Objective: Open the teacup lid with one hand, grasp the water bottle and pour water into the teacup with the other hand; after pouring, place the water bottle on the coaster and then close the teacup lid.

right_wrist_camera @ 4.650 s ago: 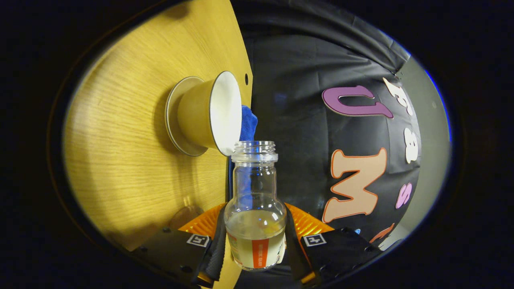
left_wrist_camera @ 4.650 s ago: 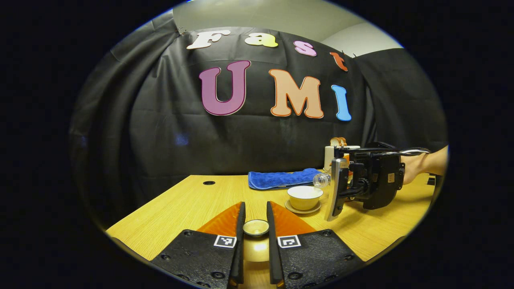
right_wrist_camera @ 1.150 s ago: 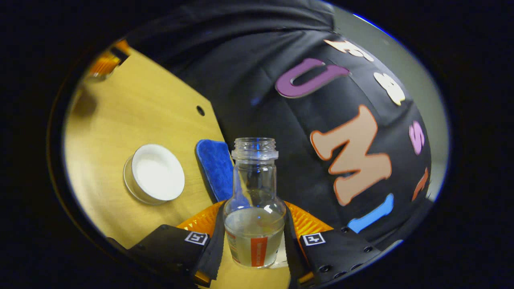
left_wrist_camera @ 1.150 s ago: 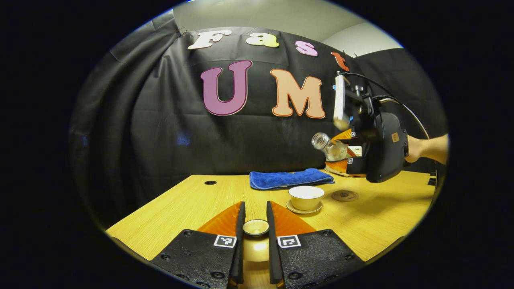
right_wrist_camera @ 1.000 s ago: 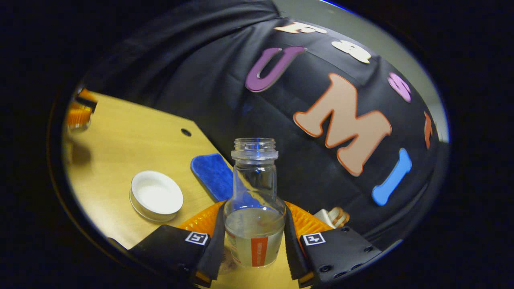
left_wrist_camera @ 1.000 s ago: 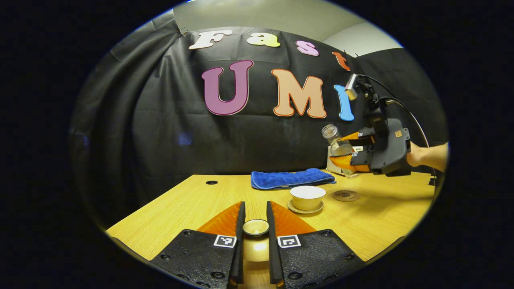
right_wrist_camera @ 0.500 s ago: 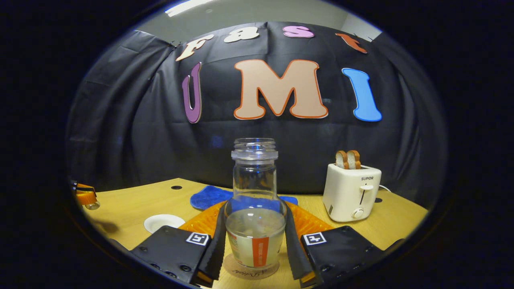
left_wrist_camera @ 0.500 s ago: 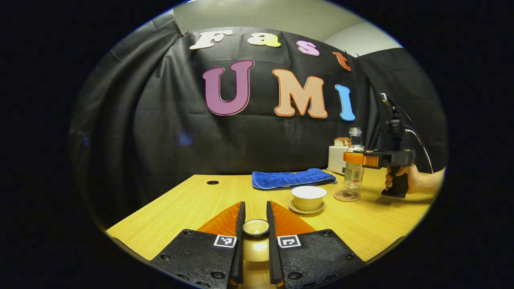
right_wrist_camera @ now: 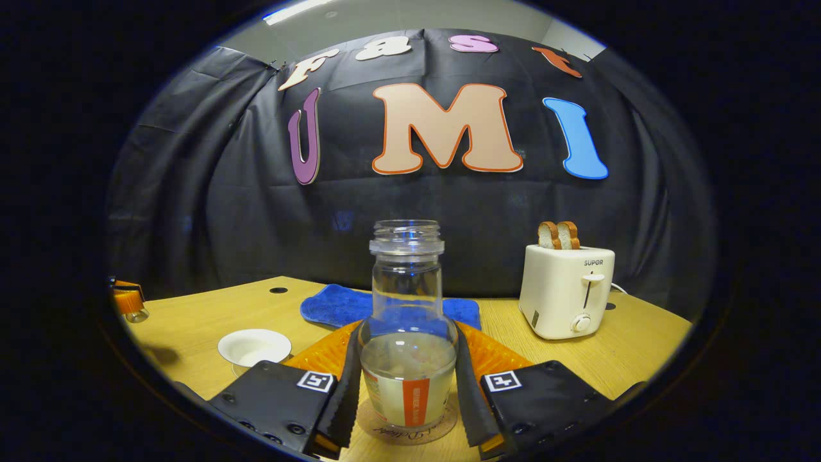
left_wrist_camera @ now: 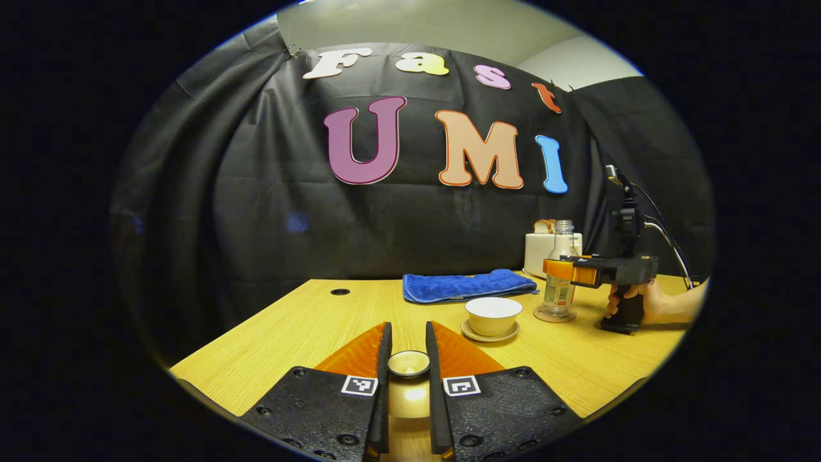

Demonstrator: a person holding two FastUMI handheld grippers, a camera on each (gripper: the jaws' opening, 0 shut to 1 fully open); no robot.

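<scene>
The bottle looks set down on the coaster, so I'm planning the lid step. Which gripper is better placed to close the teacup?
Left. The left gripper already holds the lid, with the open teacup just ahead. The right gripper is shut on the bottle over the coaster.

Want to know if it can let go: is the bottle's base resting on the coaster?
Touching. In the right gripper view the bottle stands upright with its base on the coaster.

Clear glossy water bottle (right_wrist_camera: 406, 333), wood-grain table (left_wrist_camera: 308, 324), fuzzy blue cloth (left_wrist_camera: 465, 284)
</scene>
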